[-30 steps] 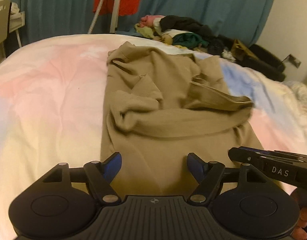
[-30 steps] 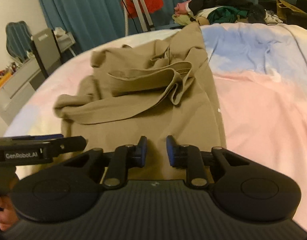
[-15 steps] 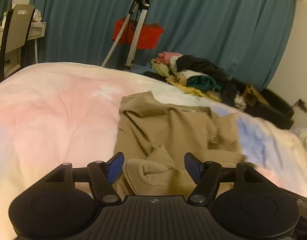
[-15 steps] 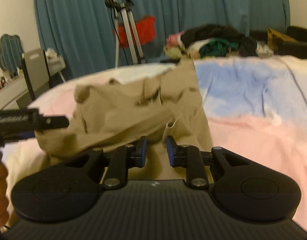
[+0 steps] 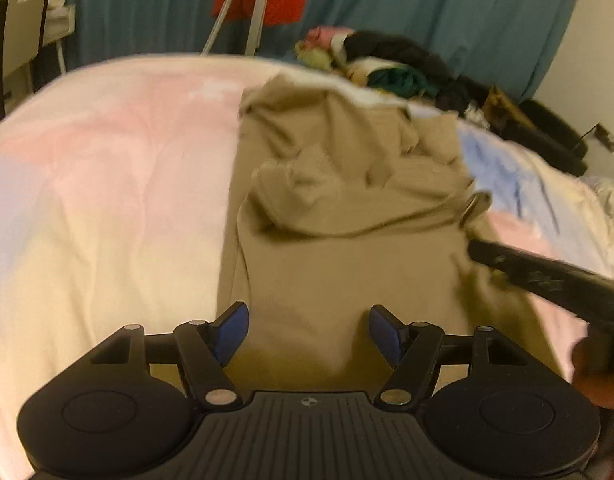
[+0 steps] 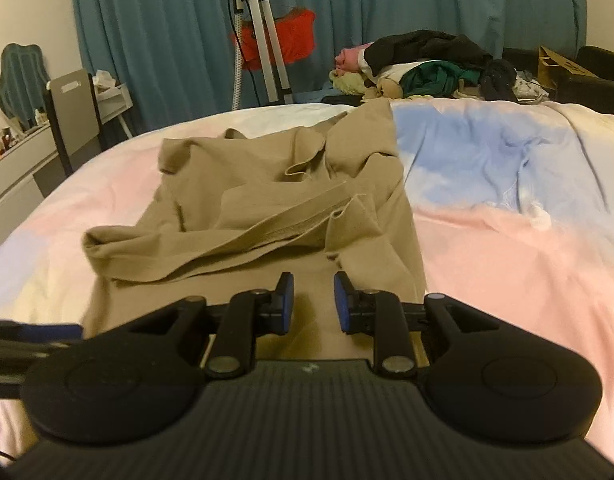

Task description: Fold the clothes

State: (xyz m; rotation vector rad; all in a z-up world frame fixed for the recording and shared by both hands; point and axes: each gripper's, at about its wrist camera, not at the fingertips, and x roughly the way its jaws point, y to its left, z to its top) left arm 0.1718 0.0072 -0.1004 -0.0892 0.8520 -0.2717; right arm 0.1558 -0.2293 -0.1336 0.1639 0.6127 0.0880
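A tan garment lies crumpled on the pastel bedsheet, its far half bunched and a sleeve folded across it. It also shows in the right wrist view. My left gripper is open and empty, hovering over the garment's near hem. My right gripper is open with a narrow gap and empty, above the garment's near right part. The right gripper's body shows at the right of the left wrist view.
A pile of clothes lies beyond the bed's far edge. A tripod and a red item stand before the blue curtain. A chair and desk stand at the left. The sheet stretches to the right.
Both grippers tilted up toward the room, then came back down over the garment's near part. The garment's bunched upper part has shifted. Jaw openings look unchanged.
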